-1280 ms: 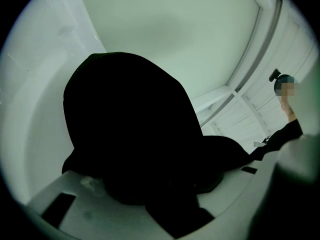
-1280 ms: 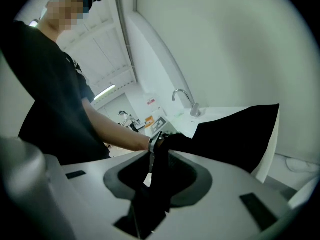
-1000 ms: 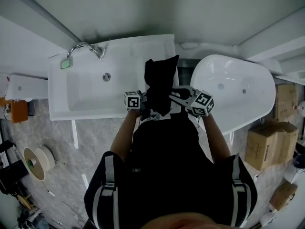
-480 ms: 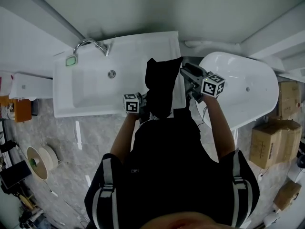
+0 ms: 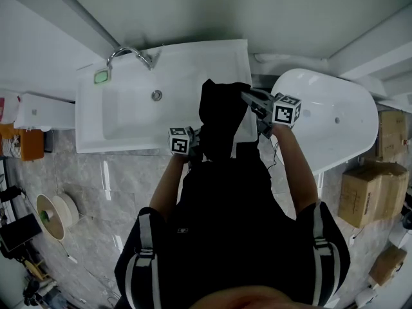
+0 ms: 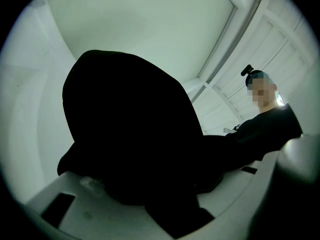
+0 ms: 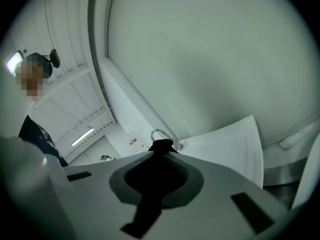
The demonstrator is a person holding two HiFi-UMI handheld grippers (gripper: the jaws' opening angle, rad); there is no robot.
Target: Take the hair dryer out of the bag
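Since a second ago the right claw (image 5: pixel 248 98) has left the bag's lower right flank and climbed to its top corner, about 1 o'clock on the bag (image 5: pixel 222 118) in the head view. Bag and left claw (image 5: pixel 196 140) have shifted only slightly.

The bag hangs upright between the two claws, above the right end of the sink (image 5: pixel 129 118). The tub (image 5: pixel 335 127) sits off at 3 o'clock. The left claw sits at the bag's 7 o'clock, and its jaws stand wide around the bulky lower part, which fills the gap in its own view, so it reads as a grip on the bag. The right claw's jaws are closing, almost together, with a small peak of black cloth pinched at their tips. The dryer shows nowhere and is judged to be inside the bag, probably in the bulge the left claw holds.

The step in hand looks like opening the mouth. To do it well, the right claw should catch a single layer of the rim. Two layers would pinch the mouth closed. It can then peel that edge away toward 2 o'clock while the left claw keeps the bulk steady and low over the sink, so a slip means only a short drop. Once the mouth gapes, the right claw can let go and reach in for the dryer's handle, not its cord.
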